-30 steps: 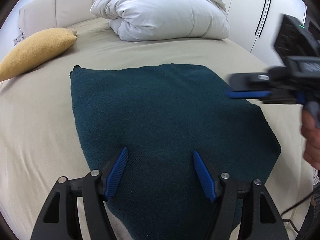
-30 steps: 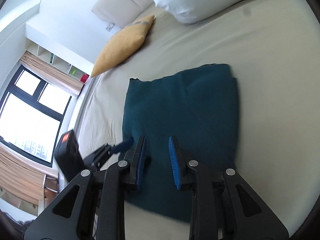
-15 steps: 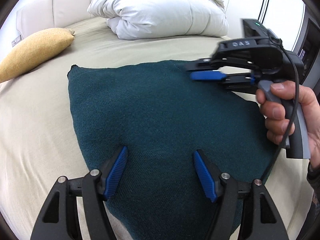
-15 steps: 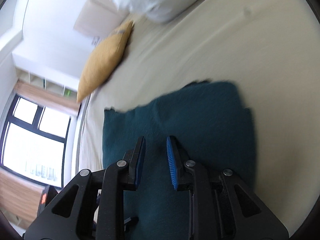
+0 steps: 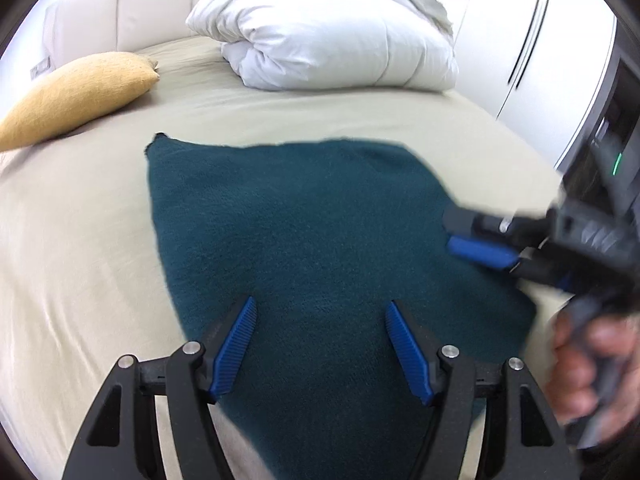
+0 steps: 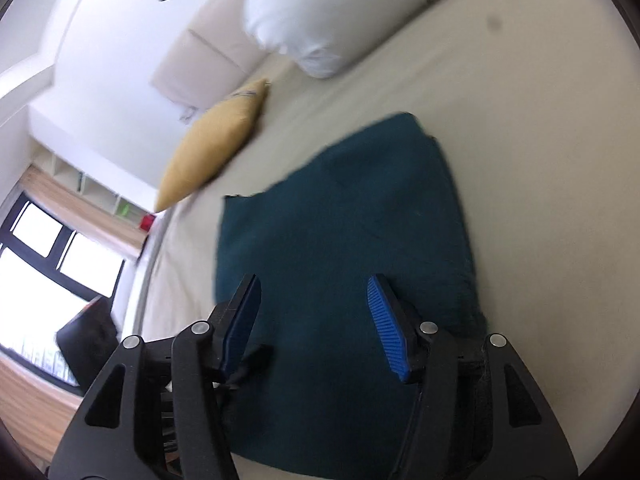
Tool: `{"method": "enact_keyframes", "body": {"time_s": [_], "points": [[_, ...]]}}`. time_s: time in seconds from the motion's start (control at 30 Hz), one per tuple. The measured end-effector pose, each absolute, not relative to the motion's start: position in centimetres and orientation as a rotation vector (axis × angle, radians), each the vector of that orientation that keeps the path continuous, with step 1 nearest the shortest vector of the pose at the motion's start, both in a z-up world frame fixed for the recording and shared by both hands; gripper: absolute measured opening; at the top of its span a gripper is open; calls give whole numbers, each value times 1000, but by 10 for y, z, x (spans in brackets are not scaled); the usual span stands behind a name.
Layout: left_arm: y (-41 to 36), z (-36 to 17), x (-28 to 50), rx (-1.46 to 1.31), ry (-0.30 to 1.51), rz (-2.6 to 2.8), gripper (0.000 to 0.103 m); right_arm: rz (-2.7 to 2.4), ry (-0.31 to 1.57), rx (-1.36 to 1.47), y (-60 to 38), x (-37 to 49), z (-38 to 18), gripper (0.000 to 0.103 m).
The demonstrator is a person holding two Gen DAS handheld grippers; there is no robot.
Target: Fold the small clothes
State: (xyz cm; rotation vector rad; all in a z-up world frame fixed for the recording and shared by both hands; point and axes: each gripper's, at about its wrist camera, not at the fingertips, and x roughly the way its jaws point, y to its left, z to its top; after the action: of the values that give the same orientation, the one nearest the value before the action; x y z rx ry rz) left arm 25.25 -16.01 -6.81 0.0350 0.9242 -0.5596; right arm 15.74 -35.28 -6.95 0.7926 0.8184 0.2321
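Observation:
A dark teal knitted garment (image 5: 312, 232) lies folded flat on the beige bed sheet (image 5: 72, 264); it also shows in the right wrist view (image 6: 344, 232). My left gripper (image 5: 320, 332) is open and empty, hovering over the garment's near part. My right gripper (image 6: 314, 312) is open and empty above the garment's near edge. In the left wrist view the right gripper (image 5: 476, 236) is blurred at the garment's right edge, held by a hand (image 5: 588, 364).
A mustard cushion (image 5: 76, 96) lies at the back left of the bed. A white folded duvet (image 5: 340, 40) sits at the head. White wardrobe doors (image 5: 540, 52) stand to the right. A window (image 6: 48, 280) is on the far side.
The right gripper has opened wide from nearly shut. It has swung back from over the garment's far right part to its right edge. The left gripper stays open over the garment.

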Motion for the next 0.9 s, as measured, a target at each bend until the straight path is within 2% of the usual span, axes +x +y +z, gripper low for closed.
{"method": "enact_keyframes", "body": {"time_s": [0.07,0.23,0.4,0.57,0.77,0.87,0.9], "points": [[-150,-53,252,-2,900,-545,68,241,753,876,-366,143,-76,52],[-141,-29,276,-39,838,-483,68,192,763,871,-361,140,-68,52],[-157,-73,321,17,990,-418,69,190,789,855,-369,136,-62,52],[-155,-83,324,11,944,-423,71,140,736,844,-387,129,-52,52],[-133,-70,312,-82,913,-434,71,-61,735,595,-386,131,-35,58],[-109,-68,306,-208,920,-423,76,-1,755,688,-400,139,-40,59],[-101,-70,305,-249,932,-421,83,28,769,712,-403,143,-43,63]]}}
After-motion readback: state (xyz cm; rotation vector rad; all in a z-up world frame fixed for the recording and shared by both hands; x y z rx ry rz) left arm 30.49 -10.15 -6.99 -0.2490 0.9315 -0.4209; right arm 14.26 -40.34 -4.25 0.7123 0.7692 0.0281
